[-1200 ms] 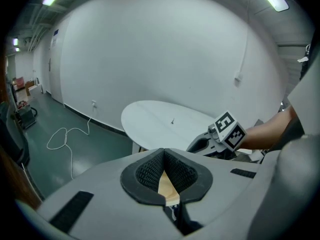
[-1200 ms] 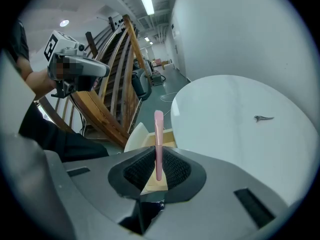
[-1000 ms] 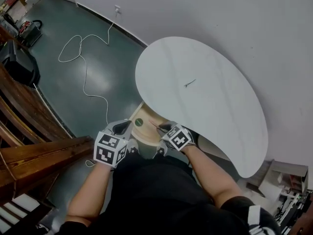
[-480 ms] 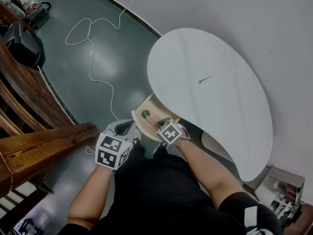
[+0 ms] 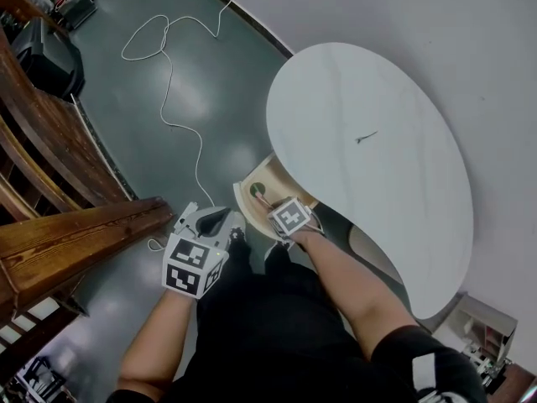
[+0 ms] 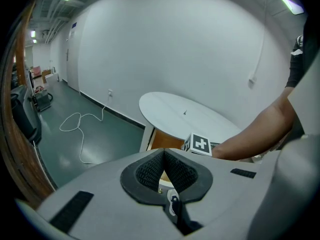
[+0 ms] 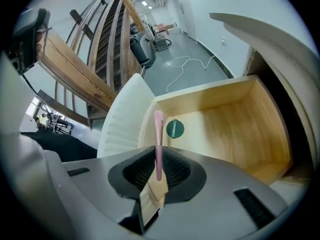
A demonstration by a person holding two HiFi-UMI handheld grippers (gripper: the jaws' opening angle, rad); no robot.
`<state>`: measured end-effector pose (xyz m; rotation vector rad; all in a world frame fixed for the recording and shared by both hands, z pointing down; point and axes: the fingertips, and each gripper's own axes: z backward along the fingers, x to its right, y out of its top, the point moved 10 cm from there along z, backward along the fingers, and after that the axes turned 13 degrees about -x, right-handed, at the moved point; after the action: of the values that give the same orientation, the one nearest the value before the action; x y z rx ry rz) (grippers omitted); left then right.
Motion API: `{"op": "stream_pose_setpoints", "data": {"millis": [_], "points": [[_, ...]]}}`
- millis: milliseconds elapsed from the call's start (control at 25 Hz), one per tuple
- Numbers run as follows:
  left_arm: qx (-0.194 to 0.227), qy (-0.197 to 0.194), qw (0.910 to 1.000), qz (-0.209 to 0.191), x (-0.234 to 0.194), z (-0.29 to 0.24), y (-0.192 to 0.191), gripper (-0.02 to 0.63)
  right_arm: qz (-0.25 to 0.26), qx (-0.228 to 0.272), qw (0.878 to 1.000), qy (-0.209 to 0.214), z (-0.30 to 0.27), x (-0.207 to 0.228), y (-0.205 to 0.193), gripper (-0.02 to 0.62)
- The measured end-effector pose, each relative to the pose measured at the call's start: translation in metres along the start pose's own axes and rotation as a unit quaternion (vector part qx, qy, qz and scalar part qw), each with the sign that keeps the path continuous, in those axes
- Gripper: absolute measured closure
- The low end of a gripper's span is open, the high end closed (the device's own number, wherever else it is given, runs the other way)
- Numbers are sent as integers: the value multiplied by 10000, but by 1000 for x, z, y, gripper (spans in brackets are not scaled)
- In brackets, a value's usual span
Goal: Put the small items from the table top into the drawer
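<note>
Now we had the pink brush [image 7: 158, 139] over the drawer [image 7: 240, 129].
Our right gripper [image 7: 158, 165], clamped on it, had come forward past the near edge, tip near the green disc [image 7: 175, 128]; left gripper [image 6: 164, 171] closed, empty. One dark item [image 5: 366, 137] still lay on the table top [image 5: 377, 91].

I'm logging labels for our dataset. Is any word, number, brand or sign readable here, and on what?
No text can be read.
Left gripper cube and right gripper cube: square patterns only, no letters.
Green disc in the drawer: any print is too small to tell.
Pink stick in the right gripper: no print shows.
</note>
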<state>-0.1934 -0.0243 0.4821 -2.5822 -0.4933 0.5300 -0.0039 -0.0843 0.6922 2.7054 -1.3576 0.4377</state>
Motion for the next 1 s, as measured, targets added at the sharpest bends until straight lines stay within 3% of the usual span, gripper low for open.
{"op": "stream_pose_setpoints", "data": {"millis": [120, 280, 520, 720, 920, 1000], "points": [[-20, 35, 10000, 78, -2, 0, -5, 592, 33, -199, 9996, 184, -10, -4, 6, 558], [-62, 66, 9999, 147, -4, 0, -10, 592, 177, -1049, 9943, -123, -20, -2, 1, 558], [-54, 63, 9998, 192, -6, 1, -11, 592, 316, -1242, 9917, -84, -22, -3, -4, 532], [-24, 20, 9999, 130, -6, 0, -7, 592, 338, -259, 9971, 638, -20, -17, 6, 529], [-23, -2, 10000, 46, -4, -3, -1, 592, 220, -33, 9989, 407, 0, -14, 0, 534], [4, -5, 10000, -5, -3, -3, 3, 592, 204, 91, 9997, 130, 12, -11, -1, 538]]}}
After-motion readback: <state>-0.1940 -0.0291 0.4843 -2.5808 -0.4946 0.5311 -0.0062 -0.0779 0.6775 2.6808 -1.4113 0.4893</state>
